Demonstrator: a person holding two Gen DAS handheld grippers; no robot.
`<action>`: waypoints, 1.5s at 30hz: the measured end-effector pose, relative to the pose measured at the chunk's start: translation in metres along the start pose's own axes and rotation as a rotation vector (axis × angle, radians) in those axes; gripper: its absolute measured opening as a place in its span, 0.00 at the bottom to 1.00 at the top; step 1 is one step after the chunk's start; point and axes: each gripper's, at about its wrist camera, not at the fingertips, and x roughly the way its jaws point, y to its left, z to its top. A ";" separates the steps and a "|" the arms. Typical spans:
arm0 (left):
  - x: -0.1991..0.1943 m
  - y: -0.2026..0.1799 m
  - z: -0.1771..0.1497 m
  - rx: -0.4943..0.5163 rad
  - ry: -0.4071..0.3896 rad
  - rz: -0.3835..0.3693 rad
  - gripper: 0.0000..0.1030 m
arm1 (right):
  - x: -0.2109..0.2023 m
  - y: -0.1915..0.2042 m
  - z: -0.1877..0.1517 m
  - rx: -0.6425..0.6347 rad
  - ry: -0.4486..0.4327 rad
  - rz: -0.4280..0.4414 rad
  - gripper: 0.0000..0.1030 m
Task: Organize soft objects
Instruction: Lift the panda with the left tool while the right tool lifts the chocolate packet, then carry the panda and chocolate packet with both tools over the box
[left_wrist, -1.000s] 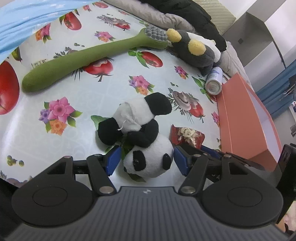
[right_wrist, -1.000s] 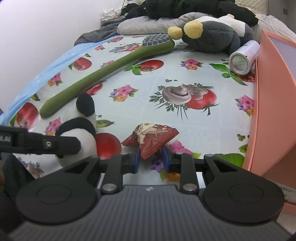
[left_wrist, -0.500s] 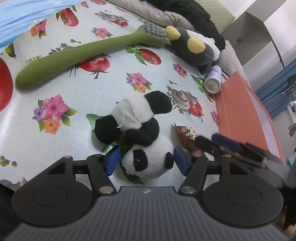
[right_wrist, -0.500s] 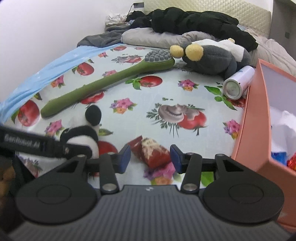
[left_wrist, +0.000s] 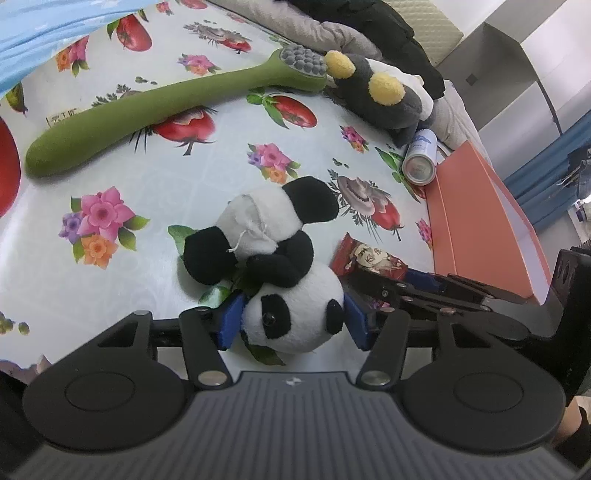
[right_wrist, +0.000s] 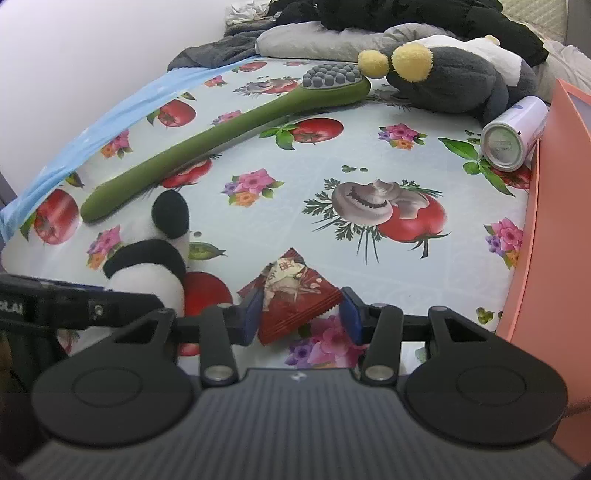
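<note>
A black-and-white panda plush (left_wrist: 273, 254) lies on the flowered cloth; it also shows in the right wrist view (right_wrist: 155, 258). My left gripper (left_wrist: 293, 321) is open, its blue pads on either side of the panda's head, close to or touching it. A red snack packet (right_wrist: 295, 295) lies just right of the panda; it also shows in the left wrist view (left_wrist: 369, 258). My right gripper (right_wrist: 301, 314) is open with its pads either side of the packet. A grey plush with yellow ears (right_wrist: 454, 77) lies at the far end, as does a long green plush brush (right_wrist: 221, 136).
An orange box (right_wrist: 543, 236) stands along the right edge, open on top. A white can (right_wrist: 513, 133) lies on its side against it. Dark clothes and a grey pillow (right_wrist: 332, 40) are piled at the far end. A blue sheet (right_wrist: 92, 133) borders the left.
My right gripper was shut on the red packet, then opened and lifted, and now is low again with open pads around the packet. My left gripper stayed around the panda's head.
</note>
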 end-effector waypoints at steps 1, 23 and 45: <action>-0.001 -0.001 0.000 0.002 -0.003 0.001 0.60 | -0.001 0.000 -0.001 0.004 -0.003 0.005 0.30; -0.047 -0.042 0.013 0.124 -0.102 0.022 0.58 | -0.071 0.019 -0.009 0.118 -0.114 -0.111 0.27; -0.098 -0.196 0.062 0.361 -0.231 -0.082 0.58 | -0.214 -0.012 0.050 0.173 -0.399 -0.238 0.28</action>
